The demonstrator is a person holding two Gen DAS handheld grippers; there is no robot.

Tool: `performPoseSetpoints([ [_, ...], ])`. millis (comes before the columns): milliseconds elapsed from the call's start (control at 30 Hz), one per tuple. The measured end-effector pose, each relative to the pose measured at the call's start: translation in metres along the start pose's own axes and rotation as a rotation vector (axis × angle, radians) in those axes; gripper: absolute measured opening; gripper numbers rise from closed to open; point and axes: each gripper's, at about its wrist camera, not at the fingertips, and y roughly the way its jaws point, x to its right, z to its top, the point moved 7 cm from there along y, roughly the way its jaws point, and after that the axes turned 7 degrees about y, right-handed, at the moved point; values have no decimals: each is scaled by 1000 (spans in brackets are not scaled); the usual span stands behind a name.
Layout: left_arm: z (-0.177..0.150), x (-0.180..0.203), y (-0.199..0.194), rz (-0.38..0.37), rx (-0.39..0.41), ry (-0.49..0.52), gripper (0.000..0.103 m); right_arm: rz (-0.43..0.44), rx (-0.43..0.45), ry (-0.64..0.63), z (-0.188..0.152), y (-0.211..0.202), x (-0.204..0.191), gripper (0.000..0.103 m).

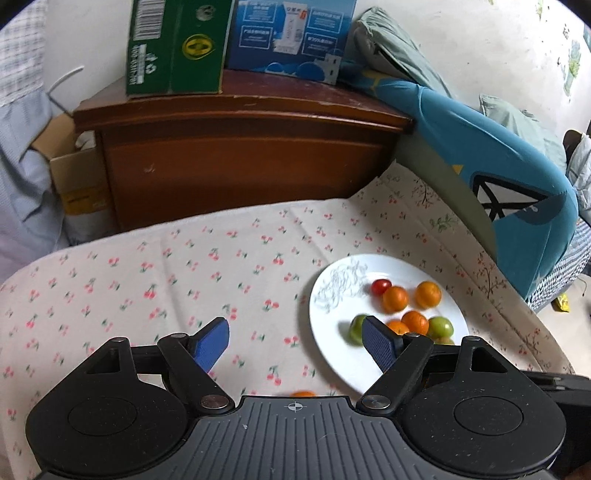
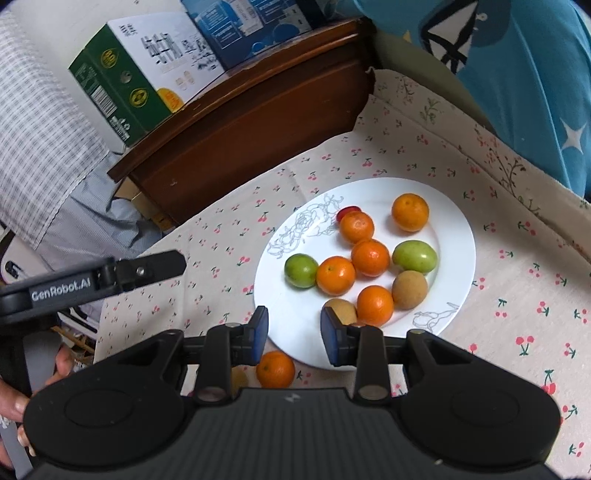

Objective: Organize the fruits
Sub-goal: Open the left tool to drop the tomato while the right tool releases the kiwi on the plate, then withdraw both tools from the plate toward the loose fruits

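A tabletop [image 1: 155, 280] under a cherry-print cloth is filling the left wrist view, with a dark wooden cabinet [image 1: 240, 147] behind it carrying a green carton [image 1: 173, 48] and a blue box [image 1: 291, 33]. The white plate [image 1: 332, 354] is sitting toward the right of the cloth, holding small oranges, green fruits and a red cherry tomato [image 1: 381, 285]. The left gripper [image 1: 295, 343] is hanging over the plate's left edge, its jaws spread wide and gripping nothing; a green fruit [image 1: 357, 328] is lying just beyond its right jaw.

In the right wrist view the same plate [image 2: 458, 236] is lying ahead, cabinet behind it. The right gripper [image 2: 294, 334] is hovering over the plate's near rim, its jaws standing at a narrow gap with no fruit between them. One stray orange [image 2: 275, 369] is resting on the cloth just off the plate's near rim, below the left jaw; something yellowish beside it is too hidden to name.

That stray orange looks like the next piece to collect. Doing it well probably means widening the right jaws first, lowering them either side of the fruit, closing gently, and setting it into the bare patch on the plate's left so nothing gets knocked off.
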Motion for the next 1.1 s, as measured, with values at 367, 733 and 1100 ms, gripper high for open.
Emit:
performPoseSetpoints([
  [367, -20, -11, -22, 34, -19, -24, 80, 2, -11, -58, -11, -12, -7, 33],
  [733, -47, -15, -31, 56, -45, 38, 80, 39, -89, -173, -40, -10, -22, 33],
  [1100, -79, -20, -31, 54, -86, 119, 80, 48, -156, -255, -63, 3, -31, 33],
])
